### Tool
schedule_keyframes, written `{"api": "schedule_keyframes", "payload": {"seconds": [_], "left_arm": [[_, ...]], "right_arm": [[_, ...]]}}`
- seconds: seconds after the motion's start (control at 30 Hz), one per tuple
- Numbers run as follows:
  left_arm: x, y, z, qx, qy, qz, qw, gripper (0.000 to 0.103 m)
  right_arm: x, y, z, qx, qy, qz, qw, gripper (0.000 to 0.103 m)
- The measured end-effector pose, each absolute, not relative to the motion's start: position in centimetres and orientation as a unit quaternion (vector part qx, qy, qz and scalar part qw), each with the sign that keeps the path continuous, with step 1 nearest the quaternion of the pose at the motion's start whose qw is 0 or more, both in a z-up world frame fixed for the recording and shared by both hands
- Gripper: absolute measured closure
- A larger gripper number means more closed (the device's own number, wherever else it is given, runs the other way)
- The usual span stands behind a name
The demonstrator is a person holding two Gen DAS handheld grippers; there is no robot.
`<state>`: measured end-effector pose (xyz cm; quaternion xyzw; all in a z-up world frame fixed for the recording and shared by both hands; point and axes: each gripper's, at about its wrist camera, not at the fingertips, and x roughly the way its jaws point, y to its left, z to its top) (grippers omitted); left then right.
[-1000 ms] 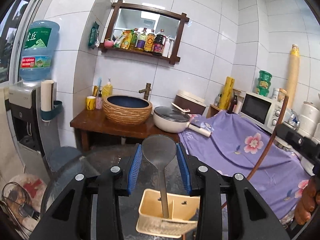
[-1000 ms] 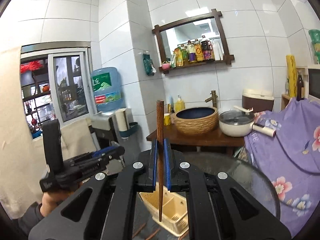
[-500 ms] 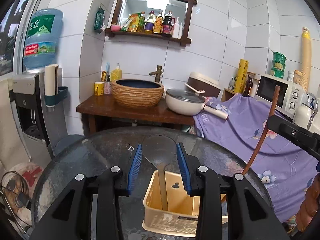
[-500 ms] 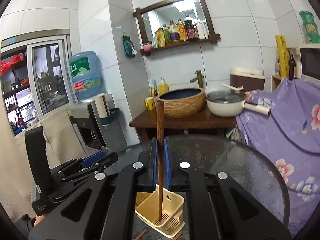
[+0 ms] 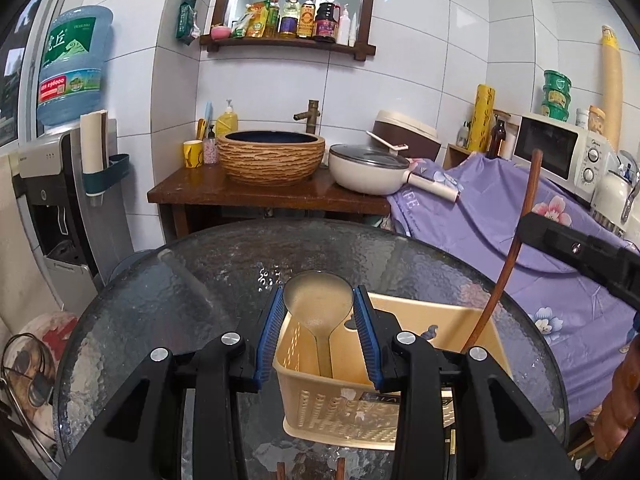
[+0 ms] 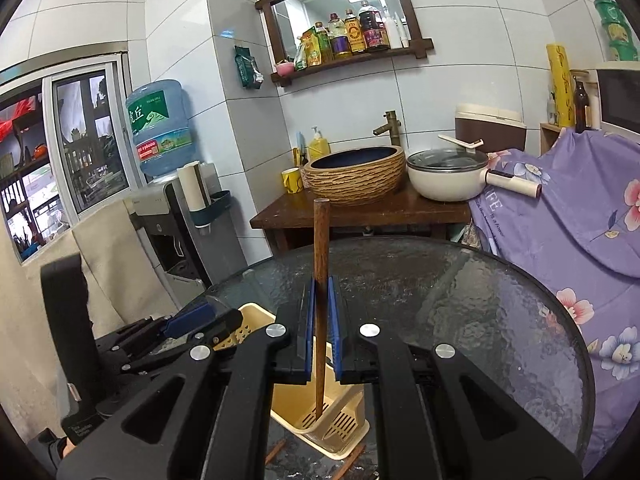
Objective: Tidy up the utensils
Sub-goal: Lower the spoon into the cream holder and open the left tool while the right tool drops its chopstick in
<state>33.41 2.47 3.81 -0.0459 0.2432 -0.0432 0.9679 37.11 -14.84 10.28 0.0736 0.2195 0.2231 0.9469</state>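
Observation:
A cream plastic utensil basket (image 5: 400, 408) stands on the round glass table (image 5: 200, 280). My left gripper (image 5: 319, 312) is shut on a metal spoon (image 5: 318, 308), bowl up, its handle reaching down into the basket's left compartment. My right gripper (image 6: 321, 308) is shut on a brown wooden stick (image 6: 321, 240), held upright, its lower end inside the basket (image 6: 320, 420). The stick (image 5: 516, 248) and the right gripper's body also show in the left wrist view. The left gripper (image 6: 188, 324) shows in the right wrist view.
Brown chopsticks (image 6: 276, 452) lie on the glass by the basket. Behind the table stands a wooden counter (image 5: 264, 196) with a woven basin (image 5: 270, 156) and a white pan (image 5: 368, 168). A purple flowered cloth (image 5: 500, 216) is at right, a water dispenser (image 5: 68, 160) at left.
Both grippers have come down toward the basket. The spoon handle and the stick's lower end now sit deeper in the basket.

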Motion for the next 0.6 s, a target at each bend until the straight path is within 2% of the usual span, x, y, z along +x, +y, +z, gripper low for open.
{"api": "schedule_keyframes", "payload": {"seconds": [0.37,0.43,0.47,0.6], "left_arm": [[33.3,2.2,3.2,-0.034,0.243,-0.038,0.969,0.067],[33.0,2.2,3.3,-0.038,0.242,-0.042,0.969,0.063],[32.8,2.3,3.4,-0.041,0.239,-0.044,0.969,0.059],[31.6,2.6,4.0,-0.052,0.223,-0.045,0.972,0.029]], "right_arm": [[37.2,-15.4,10.1,0.077,0.219,0.213,0.949,0.095],[37.2,-15.5,10.2,0.079,0.219,0.216,0.948,0.095],[37.3,-15.6,10.2,0.078,0.222,0.217,0.948,0.095],[37.0,-15.6,9.8,0.063,0.227,0.210,0.949,0.092]]}}
